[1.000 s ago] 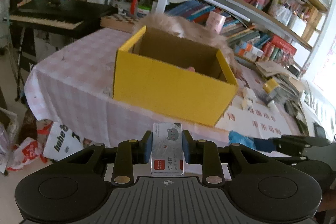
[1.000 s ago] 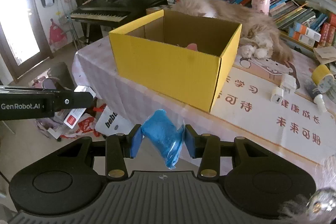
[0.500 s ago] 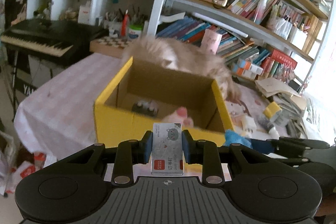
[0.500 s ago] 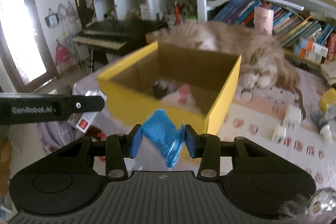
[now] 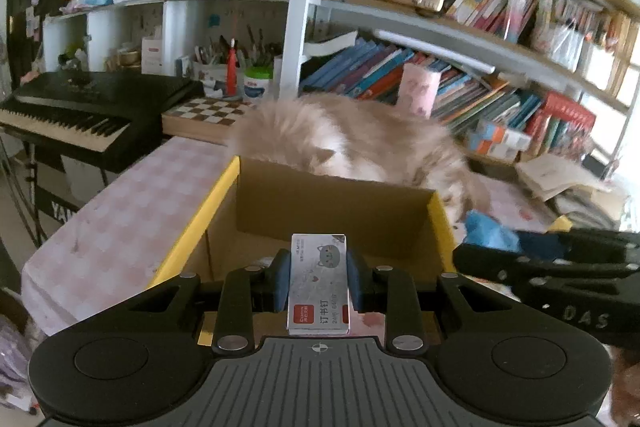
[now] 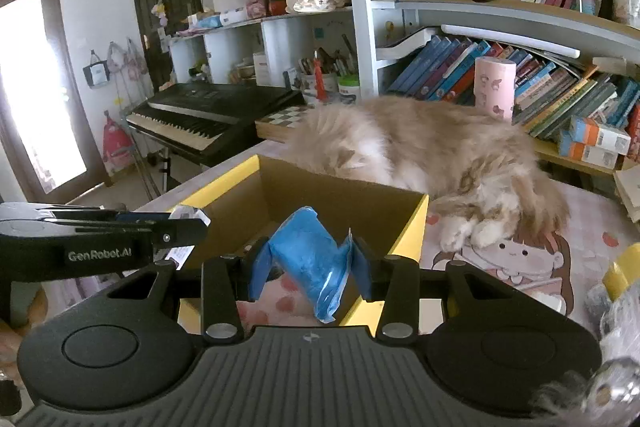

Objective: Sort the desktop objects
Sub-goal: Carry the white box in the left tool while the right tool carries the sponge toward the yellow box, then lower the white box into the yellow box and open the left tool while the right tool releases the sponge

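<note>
While both loads hang over the open yellow cardboard box [image 6: 408,227], lower before you release: your left tongs [image 5: 319,281] clamp a stiff, glossy staple packet [image 5: 319,283], your right tongs [image 6: 310,267] pinch a soft, crinkled blue plastic pouch [image 6: 312,259]. Spare the furry cat [image 6: 432,155] behind the box.

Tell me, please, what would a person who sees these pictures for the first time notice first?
Probably the fluffy cat that lies on the table right behind the open yellow box. Next come the two claws over the box: the left claw is shut on a small staple box, and the right claw is shut on a blue packet.
</note>
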`<state>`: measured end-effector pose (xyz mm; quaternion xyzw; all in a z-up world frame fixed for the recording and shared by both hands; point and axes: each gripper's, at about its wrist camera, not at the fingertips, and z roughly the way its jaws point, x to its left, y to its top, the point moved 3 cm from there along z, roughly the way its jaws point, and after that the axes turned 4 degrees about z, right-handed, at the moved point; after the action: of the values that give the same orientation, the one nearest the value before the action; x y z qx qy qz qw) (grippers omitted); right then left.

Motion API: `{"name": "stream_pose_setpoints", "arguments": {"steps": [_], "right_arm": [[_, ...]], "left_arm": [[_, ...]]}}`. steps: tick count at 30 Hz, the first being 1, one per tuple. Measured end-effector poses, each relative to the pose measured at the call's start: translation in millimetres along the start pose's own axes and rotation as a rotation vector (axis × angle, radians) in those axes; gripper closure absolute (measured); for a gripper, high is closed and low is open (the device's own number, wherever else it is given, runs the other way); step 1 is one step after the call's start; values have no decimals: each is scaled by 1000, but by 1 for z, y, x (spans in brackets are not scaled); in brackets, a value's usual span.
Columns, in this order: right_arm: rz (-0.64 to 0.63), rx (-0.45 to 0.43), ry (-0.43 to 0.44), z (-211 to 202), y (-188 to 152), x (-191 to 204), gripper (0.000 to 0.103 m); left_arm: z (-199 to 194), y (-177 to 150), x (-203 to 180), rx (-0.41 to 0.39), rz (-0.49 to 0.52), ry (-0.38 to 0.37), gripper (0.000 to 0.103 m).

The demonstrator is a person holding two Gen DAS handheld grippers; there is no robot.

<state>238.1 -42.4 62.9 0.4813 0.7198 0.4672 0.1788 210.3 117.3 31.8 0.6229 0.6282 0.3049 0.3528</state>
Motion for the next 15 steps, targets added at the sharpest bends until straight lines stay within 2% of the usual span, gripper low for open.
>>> {"name": "stream_pose_setpoints", "arguments": {"steps": [7, 15], "right_arm": [[-38, 34, 22, 28, 6, -8, 63], [-105, 89, 31, 63, 14, -15, 63]], "left_arm": [[40, 0, 5, 72, 37, 67, 75], [79, -10, 10, 181, 59, 81, 75]]}}
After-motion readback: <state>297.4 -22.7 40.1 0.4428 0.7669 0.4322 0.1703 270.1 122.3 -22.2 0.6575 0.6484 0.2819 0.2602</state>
